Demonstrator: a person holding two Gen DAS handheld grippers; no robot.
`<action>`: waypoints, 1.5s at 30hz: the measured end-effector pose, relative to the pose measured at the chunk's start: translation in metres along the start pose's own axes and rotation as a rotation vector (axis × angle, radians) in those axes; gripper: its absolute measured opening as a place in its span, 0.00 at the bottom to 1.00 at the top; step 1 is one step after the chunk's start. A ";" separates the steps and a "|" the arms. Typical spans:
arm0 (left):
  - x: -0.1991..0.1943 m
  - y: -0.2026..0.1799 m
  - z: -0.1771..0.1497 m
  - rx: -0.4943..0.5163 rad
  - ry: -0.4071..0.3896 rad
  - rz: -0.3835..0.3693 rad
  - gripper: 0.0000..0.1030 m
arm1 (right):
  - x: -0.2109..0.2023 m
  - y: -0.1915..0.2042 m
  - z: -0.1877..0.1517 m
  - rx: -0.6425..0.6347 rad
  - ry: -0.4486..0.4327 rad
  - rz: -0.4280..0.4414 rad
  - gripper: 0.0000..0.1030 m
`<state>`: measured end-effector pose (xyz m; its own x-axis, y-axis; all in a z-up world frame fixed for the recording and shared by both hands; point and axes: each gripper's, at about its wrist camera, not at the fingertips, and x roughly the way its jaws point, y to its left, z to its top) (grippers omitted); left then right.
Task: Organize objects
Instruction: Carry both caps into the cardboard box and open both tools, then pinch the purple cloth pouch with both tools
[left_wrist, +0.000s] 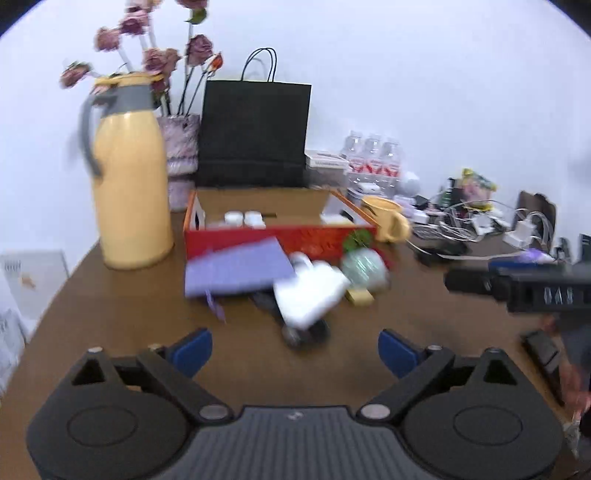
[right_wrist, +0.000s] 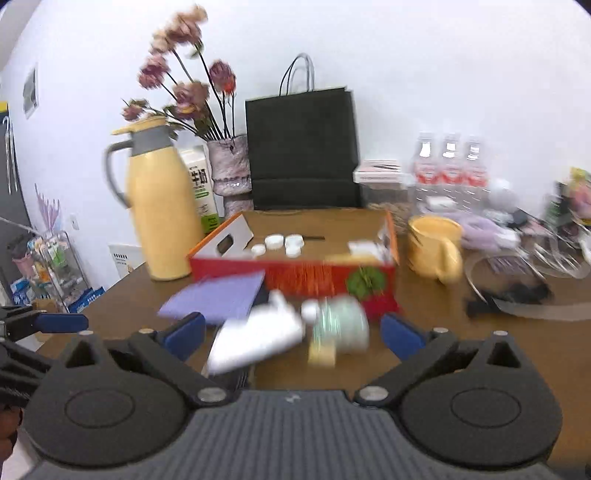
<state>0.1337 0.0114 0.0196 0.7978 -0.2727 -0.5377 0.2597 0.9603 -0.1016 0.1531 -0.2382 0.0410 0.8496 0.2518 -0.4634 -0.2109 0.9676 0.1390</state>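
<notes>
Both the left gripper (left_wrist: 295, 350) and the right gripper (right_wrist: 293, 334) have their blue fingers spread wide, gripping nothing, above the brown table (left_wrist: 122, 314). Ahead, a purple pouch (left_wrist: 236, 269), white tube (right_wrist: 255, 341) and jar (right_wrist: 341, 323) lie before the red box (left_wrist: 266, 236); a yellow jug (left_wrist: 131, 173) stands left of it, white wall behind.

Open red cardboard box (left_wrist: 280, 236) on brown wooden table (left_wrist: 122, 306), yellow thermos jug (left_wrist: 129, 177) at its left, yellow ceramic mug (left_wrist: 388, 223) at its right, black paper bag (left_wrist: 255, 133) behind, purple flat pouch (left_wrist: 236, 271) and white tube (left_wrist: 310, 295) in front.
</notes>
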 end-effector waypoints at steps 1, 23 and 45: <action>-0.012 -0.003 -0.012 -0.019 0.005 0.001 0.96 | -0.016 0.002 -0.016 0.017 0.011 -0.004 1.00; 0.095 0.079 0.027 -0.186 -0.023 0.195 0.75 | 0.100 0.043 0.007 -0.016 0.056 0.089 0.56; 0.174 0.114 0.063 -0.285 -0.053 0.106 0.02 | 0.221 0.047 0.025 0.091 0.040 0.062 0.06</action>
<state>0.3367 0.0695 -0.0331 0.8414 -0.1654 -0.5145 0.0161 0.9593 -0.2820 0.3429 -0.1378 -0.0331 0.8158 0.3135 -0.4860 -0.2162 0.9447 0.2466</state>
